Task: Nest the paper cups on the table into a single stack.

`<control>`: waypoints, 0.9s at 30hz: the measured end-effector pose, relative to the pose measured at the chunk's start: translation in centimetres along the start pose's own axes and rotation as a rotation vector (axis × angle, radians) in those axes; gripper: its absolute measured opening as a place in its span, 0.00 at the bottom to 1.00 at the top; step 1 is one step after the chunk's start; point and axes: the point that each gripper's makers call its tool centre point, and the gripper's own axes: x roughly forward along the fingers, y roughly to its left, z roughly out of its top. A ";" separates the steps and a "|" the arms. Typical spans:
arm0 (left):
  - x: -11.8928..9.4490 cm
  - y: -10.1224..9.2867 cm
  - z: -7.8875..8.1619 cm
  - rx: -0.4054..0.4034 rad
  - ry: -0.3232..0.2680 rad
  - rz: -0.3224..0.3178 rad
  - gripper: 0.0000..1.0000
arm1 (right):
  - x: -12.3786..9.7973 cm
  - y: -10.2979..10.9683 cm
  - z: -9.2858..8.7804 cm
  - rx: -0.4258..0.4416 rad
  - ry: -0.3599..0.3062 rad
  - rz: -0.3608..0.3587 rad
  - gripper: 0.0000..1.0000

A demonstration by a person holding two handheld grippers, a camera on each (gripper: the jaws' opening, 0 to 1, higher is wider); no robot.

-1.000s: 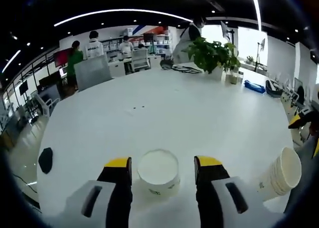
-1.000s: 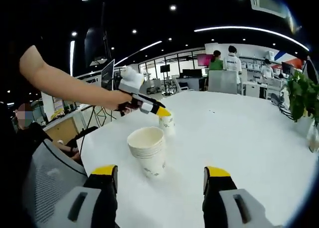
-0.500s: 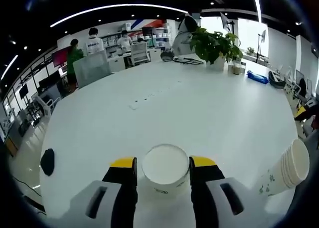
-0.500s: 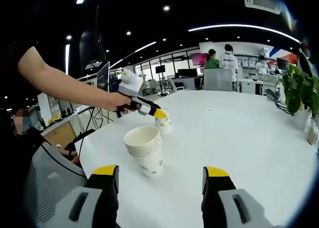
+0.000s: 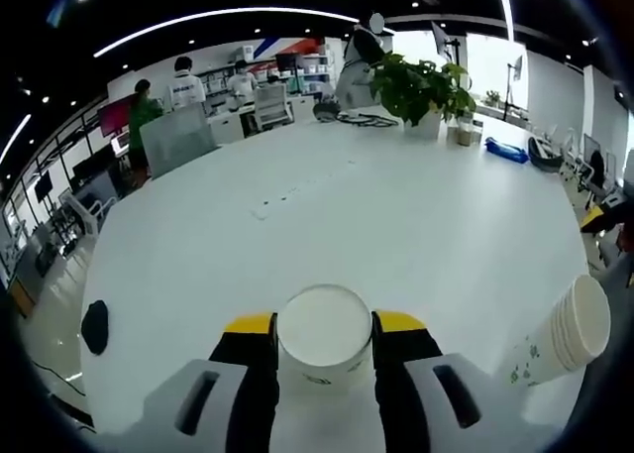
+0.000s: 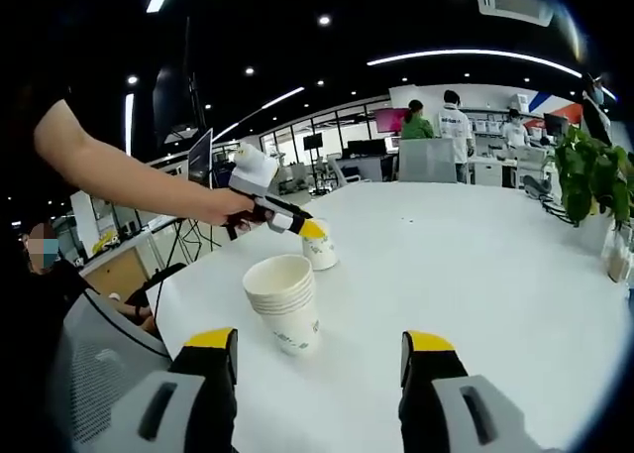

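Observation:
In the left gripper view, a single white paper cup [image 5: 324, 336] sits between my left gripper's [image 5: 324, 326] yellow-tipped jaws, which are shut on its sides. A stack of nested paper cups [image 5: 561, 332] stands at the right edge of the white table [image 5: 347, 205]. In the right gripper view, the same stack [image 6: 285, 300] stands ahead of my right gripper [image 6: 322, 342], whose jaws are open and apart from it. Behind the stack, the left gripper [image 6: 310, 230], held by a person's hand, holds the single cup [image 6: 321, 249].
A potted plant [image 5: 424, 94] and small items stand at the table's far edge. A black object [image 5: 94, 326] lies at the table's left edge. Several people stand by desks in the background. A mesh chair [image 6: 94, 374] is at the left in the right gripper view.
My left gripper's jaws have closed from wide open onto the single cup. The right gripper stays open and has barely shifted.

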 end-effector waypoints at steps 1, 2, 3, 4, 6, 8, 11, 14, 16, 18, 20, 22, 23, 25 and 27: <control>-0.1 0.0 0.1 -0.001 -0.003 -0.002 0.35 | 0.0 0.0 0.1 0.000 -0.002 0.000 0.66; -0.2 0.1 0.2 -0.005 -0.008 -0.003 0.35 | 0.0 0.0 0.1 0.000 -0.003 0.001 0.66; -0.4 0.1 0.3 -0.008 -0.011 -0.002 0.35 | 0.0 0.0 0.2 -0.002 -0.004 0.002 0.66; -0.7 0.0 0.5 -0.011 -0.014 -0.006 0.35 | 0.0 0.0 0.3 -0.005 -0.007 0.002 0.66; -1.2 -0.2 0.7 -0.011 -0.021 -0.014 0.35 | 0.1 0.1 0.6 -0.006 -0.012 0.005 0.66; -1.7 -0.4 0.9 -0.010 -0.024 -0.022 0.35 | 0.1 0.1 0.9 -0.009 -0.017 0.007 0.66; -2.5 -0.8 1.2 -0.006 -0.034 -0.027 0.35 | 0.2 0.2 1.1 -0.010 -0.022 0.013 0.66; -3.6 -1.6 1.9 0.010 -0.052 -0.034 0.35 | 0.5 0.4 1.4 -0.011 -0.026 0.023 0.65; -4.3 -2.0 2.3 0.014 -0.062 -0.039 0.35 | 0.6 0.6 1.6 -0.013 -0.028 0.031 0.65; -5.0 -2.2 2.7 0.009 -0.073 -0.043 0.35 | 0.9 0.9 2.0 -0.018 -0.031 0.040 0.64; -5.4 -2.2 3.0 0.005 -0.085 -0.044 0.35 | 1.1 1.1 2.4 -0.017 -0.042 0.050 0.64; -6.1 -2.6 3.5 -0.002 -0.101 -0.054 0.35 | 1.3 1.4 2.8 -0.008 -0.051 0.061 0.63; -6.6 -2.9 3.8 -0.002 -0.110 -0.060 0.35 | 1.4 1.5 3.0 -0.002 -0.056 0.067 0.62; -7.0 -3.3 4.1 0.002 -0.126 -0.072 0.35 | 1.6 1.8 3.5 0.002 -0.064 0.077 0.61; -8.1 -4.1 4.9 -0.001 -0.149 -0.089 0.35 | 1.8 2.1 3.9 0.007 -0.071 0.088 0.60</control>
